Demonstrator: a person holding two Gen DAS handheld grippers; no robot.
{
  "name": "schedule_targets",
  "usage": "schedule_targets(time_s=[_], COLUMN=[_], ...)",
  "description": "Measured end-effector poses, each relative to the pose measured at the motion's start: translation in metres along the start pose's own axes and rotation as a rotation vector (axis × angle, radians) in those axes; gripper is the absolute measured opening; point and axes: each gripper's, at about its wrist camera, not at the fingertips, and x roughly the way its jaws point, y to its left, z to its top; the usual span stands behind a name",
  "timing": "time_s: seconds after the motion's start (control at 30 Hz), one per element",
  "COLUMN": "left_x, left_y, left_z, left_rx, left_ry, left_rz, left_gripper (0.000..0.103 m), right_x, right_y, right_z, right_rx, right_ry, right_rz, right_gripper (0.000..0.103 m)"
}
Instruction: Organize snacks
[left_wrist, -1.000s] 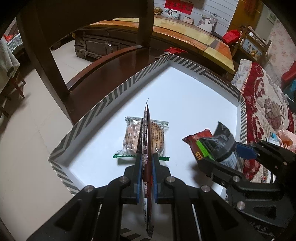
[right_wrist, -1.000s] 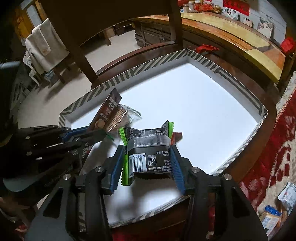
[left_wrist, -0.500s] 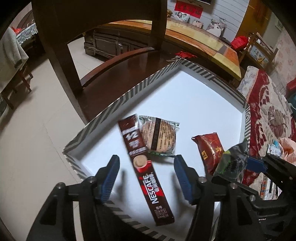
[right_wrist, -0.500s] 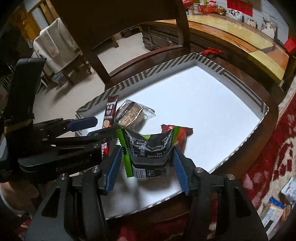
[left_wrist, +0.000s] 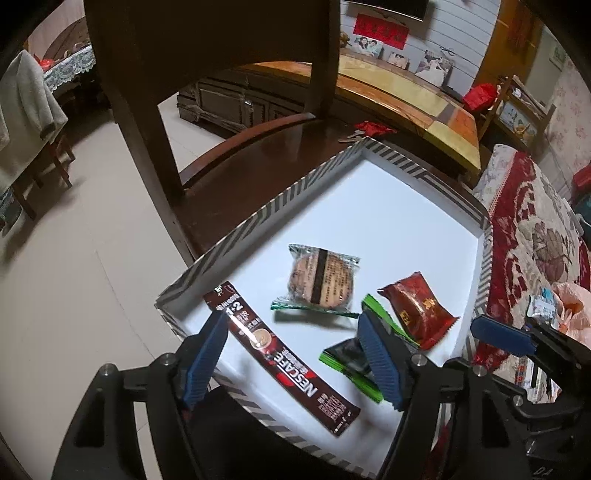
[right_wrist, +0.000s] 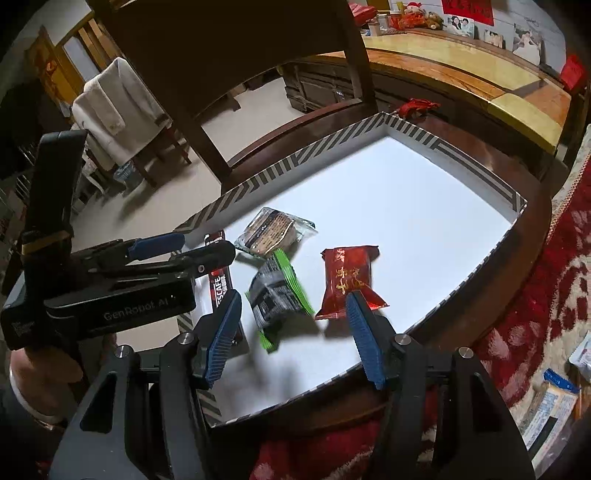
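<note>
Right wrist view: right gripper (right_wrist: 293, 334) and left gripper (left_wrist: 291, 354) both gape wide, holding nothing. 4 packets lie in the tray (right_wrist: 306, 157); the green packet (right_wrist: 277, 295) looks blurred, possibly unsettled. Judged light, crinkly, slippery: pinch a sealed end. Tray sits on a dark wooden table (left_wrist: 258, 166)

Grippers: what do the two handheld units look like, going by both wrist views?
Both are matte black, angular frames with silver bolts and ribbed blue pads on the fingers. The left gripper, seen side-on from the right wrist view, carries white "GenRobot.AI" lettering on its body and a yellowish band round its upright black handle. The right gripper matches in build. No cables show.
</note>
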Motion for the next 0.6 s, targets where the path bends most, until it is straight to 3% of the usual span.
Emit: schedule_targets(time_s=[0.23, 0.6], left_x=[-0.009, -0.024], left_y=[-0.022, -0.087], left_z=[-0.009, -0.030], left_rx=[0.040, 0.161], left_ry=[-0.013, -0.019], left_rz=[-0.023, -0.108], left_gripper=[0.078, 0.083], right_x=[-0.029, -0.083], right_y=[-0.011, -0.048], right_z=[-0.022, -0.078], right_rx=[0.039, 0.151], right_ry=[-0.051, -0.117], right_rz=[-0.029, -0.140], right_gripper=[0.059, 0.059])
